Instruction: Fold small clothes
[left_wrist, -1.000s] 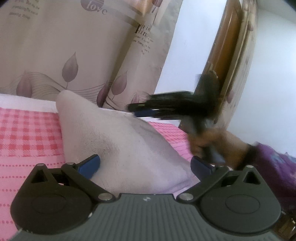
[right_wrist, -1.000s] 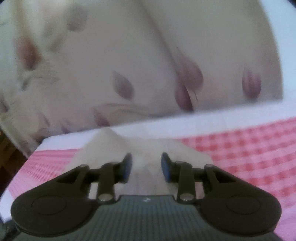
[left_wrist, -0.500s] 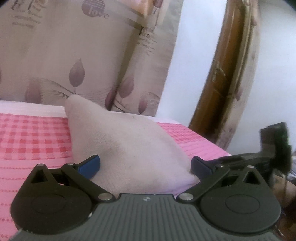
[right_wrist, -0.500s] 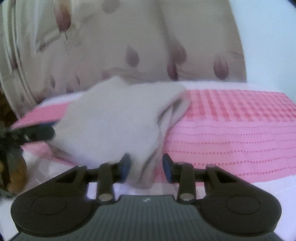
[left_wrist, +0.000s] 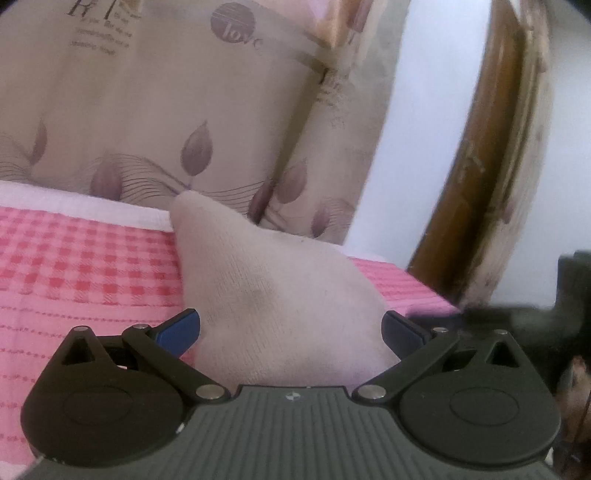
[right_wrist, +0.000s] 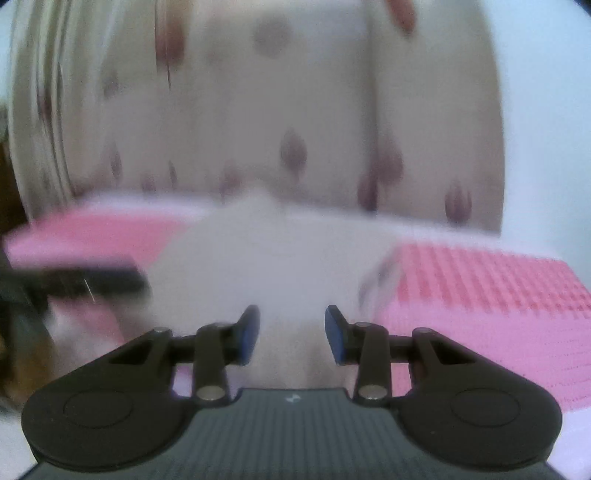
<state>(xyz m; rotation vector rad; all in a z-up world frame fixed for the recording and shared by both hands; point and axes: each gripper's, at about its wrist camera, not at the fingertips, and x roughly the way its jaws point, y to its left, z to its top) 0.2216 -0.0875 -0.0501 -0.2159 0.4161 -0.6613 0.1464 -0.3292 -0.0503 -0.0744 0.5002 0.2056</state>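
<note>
While the left gripper (left_wrist: 290, 330) has its blue pads spread wide, the pale knit garment (left_wrist: 273, 295) sits between them, neither pad visibly pressing it; grip released. Garment rises to a point at 12 o'clock from the jaws, lying on the pink checked cloth (left_wrist: 81, 273). Gripper points slightly downward over the cloth toward the leaf-print curtain (left_wrist: 166, 122). Wooden door frame (left_wrist: 476, 184) at 2 o'clock. Dark blurred shape at 3 o'clock is the right gripper (left_wrist: 535, 314) seen side-on.

Right gripper (right_wrist: 291, 334) has pads part-open, narrower than the left's; white blurred garment (right_wrist: 266, 251) fills the gap, but contact with the pads cannot be told through the motion blur. Tilted down toward the pink cloth (right_wrist: 480, 295). Left gripper (right_wrist: 85, 278) shows as a dark streak at 9 o'clock, beside the garment's edge. Curtain (right_wrist: 258, 110) behind, at 12 o'clock.
</note>
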